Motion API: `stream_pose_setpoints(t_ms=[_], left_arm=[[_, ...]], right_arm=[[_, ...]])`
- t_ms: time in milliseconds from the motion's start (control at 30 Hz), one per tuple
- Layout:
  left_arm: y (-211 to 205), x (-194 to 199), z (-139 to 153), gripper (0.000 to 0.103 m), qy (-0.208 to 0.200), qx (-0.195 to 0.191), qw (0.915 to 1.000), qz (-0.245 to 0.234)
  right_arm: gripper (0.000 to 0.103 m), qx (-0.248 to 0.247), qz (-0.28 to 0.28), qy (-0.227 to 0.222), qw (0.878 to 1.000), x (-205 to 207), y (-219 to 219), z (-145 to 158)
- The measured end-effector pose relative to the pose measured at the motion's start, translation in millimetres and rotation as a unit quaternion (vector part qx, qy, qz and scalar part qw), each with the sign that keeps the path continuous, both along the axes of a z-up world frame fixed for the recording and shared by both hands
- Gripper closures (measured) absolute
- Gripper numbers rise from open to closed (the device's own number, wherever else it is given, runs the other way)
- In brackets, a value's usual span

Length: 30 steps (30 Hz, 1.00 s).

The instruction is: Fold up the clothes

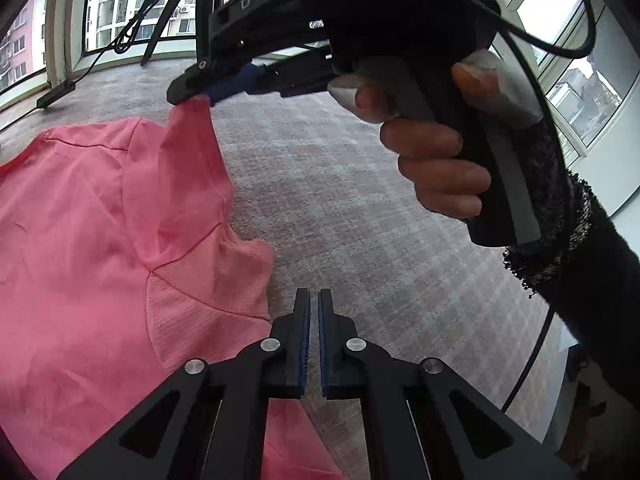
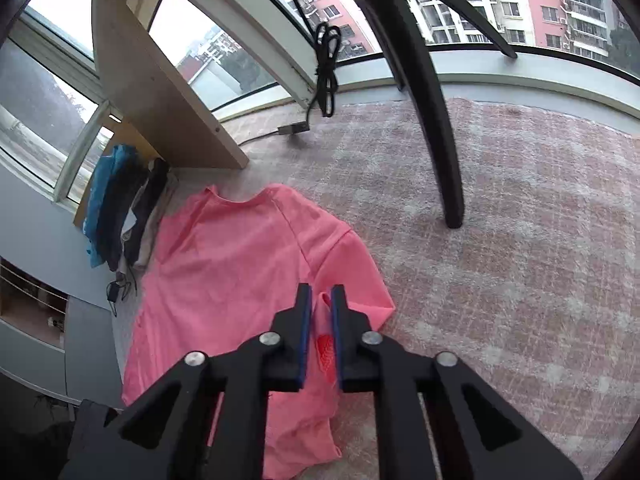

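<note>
Two black fingers with blue pads fill the bottom of the left wrist view. They belong to the left gripper [image 1: 314, 300]. Its pads sit very close together with only a thin gap, and nothing is between them. Just to the left of these fingers lies the pink shirt [image 1: 88, 232], spread on the gray carpet [image 1: 340, 184]. Part of the shirt runs under the gripper too.

Up ahead of the left gripper is the right gripper [image 1: 202, 98], held by the person's right hand [image 1: 432, 152]. Its tips are pinched on a corner of the pink shirt — the cloth is pulled up into a peak there and hangs down from the tips. A dark fuzzy sleeve [image 1: 580, 248] covers the arm behind that hand.

From the right wrist view, the right gripper [image 2: 321, 300] has its two fingers squeezed on a fold of the pink shirt [image 2: 232, 264]. Pink cloth shows in the narrow space between the blue pads. The rest of the shirt lies flat on the carpet [image 2: 520, 240] ahead and to the left of this gripper, with the neck hole at the far end.

Farther left of the shirt is a pile of clothes [image 2: 120, 216] — blue, black and gray ones — beside a wooden board [image 2: 160, 96]. A black tripod leg [image 2: 436, 140] stands on the carpet ahead and to the right. A black cable [image 2: 326, 72] hangs near the windows [image 2: 224, 56], and tall pink and white buildings [image 2: 540, 0] show outside.
</note>
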<state>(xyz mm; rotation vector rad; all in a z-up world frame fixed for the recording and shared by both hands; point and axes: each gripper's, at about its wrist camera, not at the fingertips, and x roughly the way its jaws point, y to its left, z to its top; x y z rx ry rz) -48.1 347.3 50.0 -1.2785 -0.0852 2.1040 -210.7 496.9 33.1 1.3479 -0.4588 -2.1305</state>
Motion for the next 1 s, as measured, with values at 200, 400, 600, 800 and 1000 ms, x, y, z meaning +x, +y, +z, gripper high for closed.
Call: stream_pose_setpoints(t_ms=[200, 400, 600, 800, 1000], left_arm=[[-57.7, 15.8, 45.6, 0.099, 0.038, 0.004, 0.9983, 0.043], [-135.9, 33.6, 77.8, 0.099, 0.052, -0.007, 0.9910, 0.123], [-198.7, 70.6, 108.1, 0.099, 0.073, -0.029, 0.9815, 0.174], [-243.6, 125.6, 134.5, 0.099, 0.094, -0.040, 0.9744, 0.200], [-323.4, 205.8, 146.6, 0.093, 0.099, -0.051, 0.9572, 0.267]], right_arm=[[0.072, 0.001, -0.052, -0.006, 0.999, 21.1, 51.8, -5.3], [0.072, -0.091, -0.065, -0.002, 0.994, 68.7, 93.8, 13.5], [0.072, -0.178, -0.101, 0.018, 0.979, 118.5, 142.2, 57.7], [0.072, -0.138, -0.144, 0.072, 0.977, 193.3, 174.7, 117.8], [0.072, -0.077, -0.149, 0.075, 0.983, 284.0, 133.6, 113.1]])
